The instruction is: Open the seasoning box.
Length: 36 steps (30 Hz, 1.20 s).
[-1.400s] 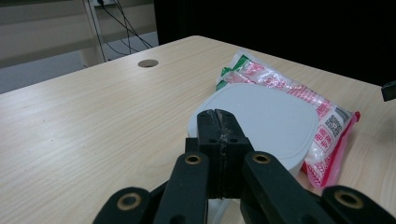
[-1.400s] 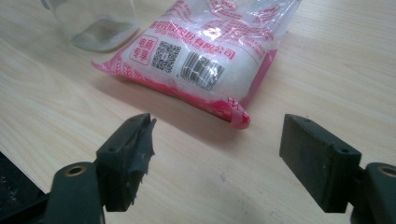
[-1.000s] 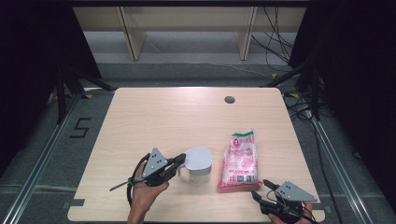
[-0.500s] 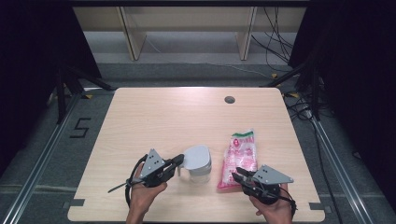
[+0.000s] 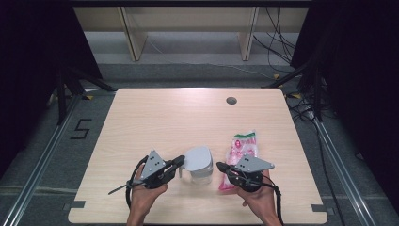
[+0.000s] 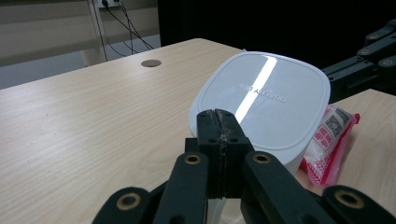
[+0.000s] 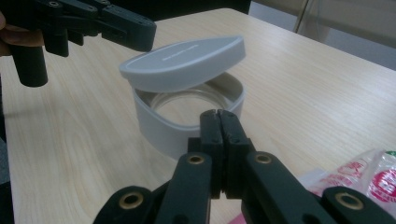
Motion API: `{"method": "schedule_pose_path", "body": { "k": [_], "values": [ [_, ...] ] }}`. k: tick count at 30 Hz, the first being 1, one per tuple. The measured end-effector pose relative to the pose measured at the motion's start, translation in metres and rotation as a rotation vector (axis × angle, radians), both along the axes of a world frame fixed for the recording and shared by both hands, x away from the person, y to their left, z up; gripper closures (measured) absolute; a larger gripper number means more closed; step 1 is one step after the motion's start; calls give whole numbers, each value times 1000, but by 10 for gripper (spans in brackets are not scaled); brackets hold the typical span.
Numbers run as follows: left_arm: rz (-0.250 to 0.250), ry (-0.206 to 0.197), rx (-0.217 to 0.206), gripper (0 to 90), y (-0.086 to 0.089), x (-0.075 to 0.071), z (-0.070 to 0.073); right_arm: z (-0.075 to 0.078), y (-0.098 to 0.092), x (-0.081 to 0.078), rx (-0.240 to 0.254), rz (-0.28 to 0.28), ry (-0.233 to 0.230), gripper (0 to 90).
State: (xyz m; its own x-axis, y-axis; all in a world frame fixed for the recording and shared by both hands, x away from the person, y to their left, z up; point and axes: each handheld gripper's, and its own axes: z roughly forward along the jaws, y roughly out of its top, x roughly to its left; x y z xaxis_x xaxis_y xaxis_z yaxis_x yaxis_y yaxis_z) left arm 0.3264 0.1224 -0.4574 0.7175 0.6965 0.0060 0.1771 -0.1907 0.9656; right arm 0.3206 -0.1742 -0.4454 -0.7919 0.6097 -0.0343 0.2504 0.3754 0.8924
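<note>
A white rounded-square container (image 5: 201, 173) stands near the table's front edge, and its white lid (image 5: 197, 157) lies tilted on it, one side lifted off the rim (image 7: 159, 126). My left gripper (image 5: 181, 160) is shut, its tip at the lid's (image 6: 266, 98) near edge; whether it pinches that edge is hidden. My right gripper (image 5: 220, 166) is shut with nothing between its jaws, which have just been closing. It points at the container from the right, over the near end of a pink and white plastic bag (image 5: 243, 149).
The light wooden table (image 5: 164, 117) has a round cable hole (image 5: 231, 100) at the back right. The bag (image 7: 369, 179) lies just right of the container. Dark floor, rails and cables surround the table.
My right gripper has moved left and forward from the front right corner to beside the container, and its jaws have shut. The lid now sits more tilted. My left gripper has stayed put.
</note>
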Motion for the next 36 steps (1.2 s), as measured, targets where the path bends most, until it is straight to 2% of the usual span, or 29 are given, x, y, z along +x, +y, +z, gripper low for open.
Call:
{"method": "schedule_pose_path", "body": {
  "k": [1, 3, 5, 6, 7, 8, 9, 10, 11, 12, 13, 15, 16, 17, 18, 20, 21, 22, 25, 27, 28, 31, 32, 33, 35, 36],
  "values": [
    [10, 20, -16, 889, -1, -2, 0, 0, 2, 2, 0, 8, -20, 900],
    [12, 23, -18, 889, -2, -2, 0, 0, 4, 3, 0, 13, -26, 900],
    [18, 21, -5, 890, -2, -3, 0, 1, 9, 3, -6, 33, 13, 900],
    [16, 14, 0, 890, -2, -3, 0, 2, 10, 2, 1, 22, 8, 900],
    [10, 17, -12, 890, -2, -3, 0, 3, 12, 2, 8, 23, -17, 900],
    [11, 17, -9, 890, -2, -3, 0, 5, 14, 0, -2, 42, -15, 900],
    [16, 15, -2, 889, -2, -3, 0, 7, 16, 0, -13, 60, -39, 900],
    [19, 18, -7, 885, -2, -3, 0, 8, 19, -1, -8, 43, -42, 900],
    [17, 19, -17, 874, -2, -5, -1, 9, 21, -1, -9, 54, -44, 900],
    [17, 9, -30, 843, -1, -6, 0, 11, 23, -1, -9, 54, -33, 900],
    [17, 1, -34, 818, 0, -9, 0, 11, 24, 0, -16, 62, -51, 900],
    [20, -4, -37, 772, 4, -13, 0, 13, 25, 0, -27, 52, -51, 900],
    [25, 1, -53, 740, 5, -15, 0, 13, 26, 1, -14, 66, -49, 900],
    [32, 13, -55, 726, 8, -19, -1, 14, 27, 1, -5, 50, -37, 900],
    [23, 1, -50, 696, 10, -21, -1, 14, 29, 3, -6, 69, -53, 900],
    [20, -7, -46, 643, 13, -25, -1, 16, 30, 3, -14, 73, -49, 900],
    [18, -5, -23, 626, 16, -28, -3, 17, 33, 3, -15, 78, -59, 900],
    [29, 7, -37, 607, 16, -30, -5, 18, 34, 4, -12, 74, -60, 900],
    [39, 32, -39, 564, 17, -33, -12, 20, 39, 5, -10, 83, -71, 900],
    [43, 43, -47, 544, 17, -34, -19, 21, 43, 4, -15, 95, -57, 900],
    [50, 53, -42, 535, 17, -36, -22, 22, 45, 5, -14, 99, -72, 900],
    [56, 48, -9, 517, 19, -36, -28, 24, 49, 4, -10, 98, -73, 900],
    [66, 59, -21, 509, 19, -37, -30, 24, 51, 3, -4, 90, -74, 900],
    [68, 49, -4, 502, 21, -37, -30, 25, 53, 4, -13, 119, -79, 900],
    [68, 53, -24, 495, 21, -38, -33, 25, 56, 5, -7, 120, -87, 900],
    [72, 58, -12, 490, 22, -39, -34, 26, 58, 4, -5, 119, -83, 900]
  ]
}}
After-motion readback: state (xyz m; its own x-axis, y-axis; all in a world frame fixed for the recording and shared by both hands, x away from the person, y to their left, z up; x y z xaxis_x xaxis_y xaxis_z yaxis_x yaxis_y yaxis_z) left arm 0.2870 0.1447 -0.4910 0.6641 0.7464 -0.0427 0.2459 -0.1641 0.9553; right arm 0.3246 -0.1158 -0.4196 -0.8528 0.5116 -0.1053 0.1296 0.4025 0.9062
